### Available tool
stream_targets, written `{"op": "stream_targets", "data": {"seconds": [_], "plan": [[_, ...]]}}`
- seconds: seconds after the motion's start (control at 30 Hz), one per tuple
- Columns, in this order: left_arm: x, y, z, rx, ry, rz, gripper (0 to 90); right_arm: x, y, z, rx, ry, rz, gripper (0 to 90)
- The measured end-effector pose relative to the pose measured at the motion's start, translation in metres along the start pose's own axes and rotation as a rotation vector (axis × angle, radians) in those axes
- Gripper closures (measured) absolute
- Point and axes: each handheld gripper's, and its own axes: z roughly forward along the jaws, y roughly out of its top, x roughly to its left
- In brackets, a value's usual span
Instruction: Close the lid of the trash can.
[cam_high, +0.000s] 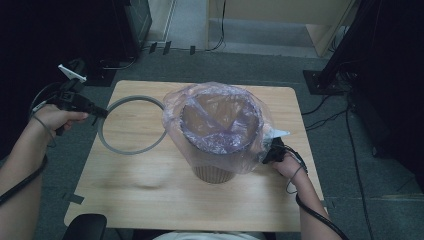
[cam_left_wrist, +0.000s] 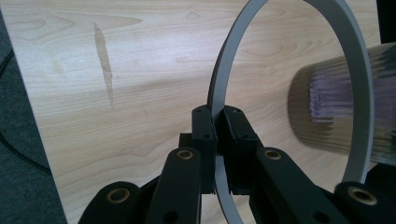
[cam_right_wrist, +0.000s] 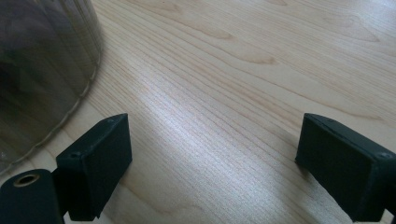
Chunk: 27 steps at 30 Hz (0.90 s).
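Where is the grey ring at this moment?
In the high view the grey ring is left of the lined bin, over the table, pinched at its left edge by the left gripper.

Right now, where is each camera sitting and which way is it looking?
High view: above the person's side, looking forward and down at the table; both forearms show.
Left gripper view: rides the left gripper, looking along its jaws, shut on the grey ring.
Right gripper view: rides the right gripper, jaws apart over the wood.
Shared: the bag-lined bin and the table.
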Motion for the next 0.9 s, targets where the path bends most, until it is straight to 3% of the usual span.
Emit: {"op": "stream_targets", "data": {"seconds": [0.33,0.77,0.9], "plan": [[-0.003,0.001,-0.006,0.016,-0.006,-0.001,84.4,0.000,0.000,0.000,0.000,0.000,0.000,10.4],[-0.008,0.002,-0.028,0.010,-0.009,-0.001,84.4,0.000,0.000,0.000,0.000,0.000,0.000,10.4],[-0.015,0.007,-0.038,0.029,0.003,0.020,84.4,0.000,0.000,0.000,0.001,0.000,0.000,10.4]]}}
